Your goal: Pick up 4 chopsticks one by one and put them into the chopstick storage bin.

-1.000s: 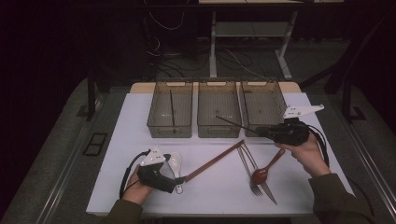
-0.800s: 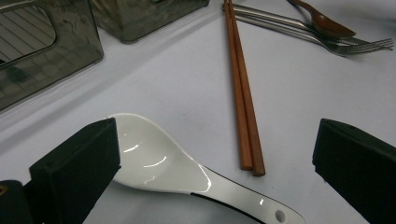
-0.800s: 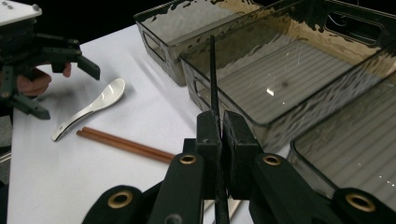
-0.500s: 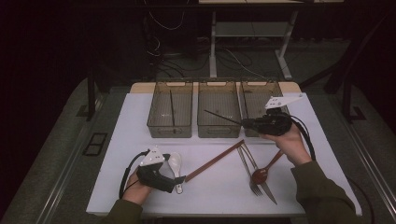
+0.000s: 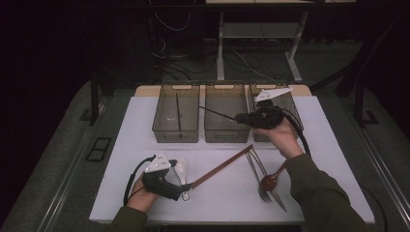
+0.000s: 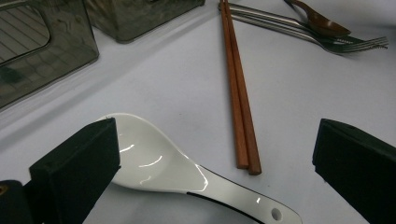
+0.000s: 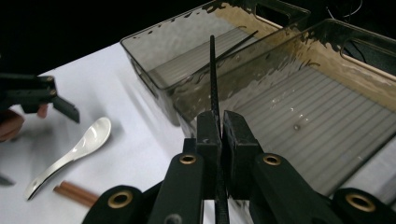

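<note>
While the right tongs pinch it, the black chopstick seemingly juts beyond them.

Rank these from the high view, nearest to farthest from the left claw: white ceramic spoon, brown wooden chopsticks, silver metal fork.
1. White ceramic spoon, right beside the left claw.
2. Brown wooden chopsticks, slanting toward the middle.
3. Silver metal fork, over on the right.

Dim room, dark all round; only the white worktop is lit from above. Glare streaks the white spoon. The tool views' near edges blur softly.
</note>
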{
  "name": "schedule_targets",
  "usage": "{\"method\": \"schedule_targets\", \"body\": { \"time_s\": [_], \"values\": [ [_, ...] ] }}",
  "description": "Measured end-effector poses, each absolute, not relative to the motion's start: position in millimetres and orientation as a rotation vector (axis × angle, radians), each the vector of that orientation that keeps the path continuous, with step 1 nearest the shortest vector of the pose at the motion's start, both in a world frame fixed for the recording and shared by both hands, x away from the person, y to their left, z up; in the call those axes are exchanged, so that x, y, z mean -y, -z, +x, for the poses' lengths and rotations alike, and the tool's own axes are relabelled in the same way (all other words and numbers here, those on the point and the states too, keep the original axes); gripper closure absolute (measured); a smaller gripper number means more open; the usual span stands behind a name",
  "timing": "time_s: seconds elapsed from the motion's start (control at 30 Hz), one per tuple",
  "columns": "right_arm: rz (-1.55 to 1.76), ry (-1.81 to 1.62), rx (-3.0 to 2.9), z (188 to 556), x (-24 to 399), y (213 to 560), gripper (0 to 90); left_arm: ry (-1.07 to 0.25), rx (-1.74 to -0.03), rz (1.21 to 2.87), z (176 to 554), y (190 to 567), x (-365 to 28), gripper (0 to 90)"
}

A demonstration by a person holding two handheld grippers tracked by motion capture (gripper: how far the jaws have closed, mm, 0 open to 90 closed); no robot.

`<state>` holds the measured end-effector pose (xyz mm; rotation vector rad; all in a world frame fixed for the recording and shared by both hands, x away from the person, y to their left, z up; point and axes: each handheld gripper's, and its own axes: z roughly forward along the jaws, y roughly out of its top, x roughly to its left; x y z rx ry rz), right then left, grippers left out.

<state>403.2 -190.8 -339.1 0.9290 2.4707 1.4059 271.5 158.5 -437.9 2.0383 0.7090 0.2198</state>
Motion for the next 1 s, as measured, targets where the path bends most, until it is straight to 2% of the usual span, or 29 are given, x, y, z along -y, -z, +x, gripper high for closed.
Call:
{"method": "schedule_targets", "body": {
  "time_s": [0.47, 1.0],
  "values": [
    [0.918, -1.287, -2.485, 441, 122, 335, 85.5, -0.223, -0.701, 2.025, 271, 436, -159, 0.0],
    [0.96, -1.185, -2.531, 473, 36, 359, 85.6, -0.221, -0.687, 2.035, 270, 436, -158, 0.0]
  ]
}}
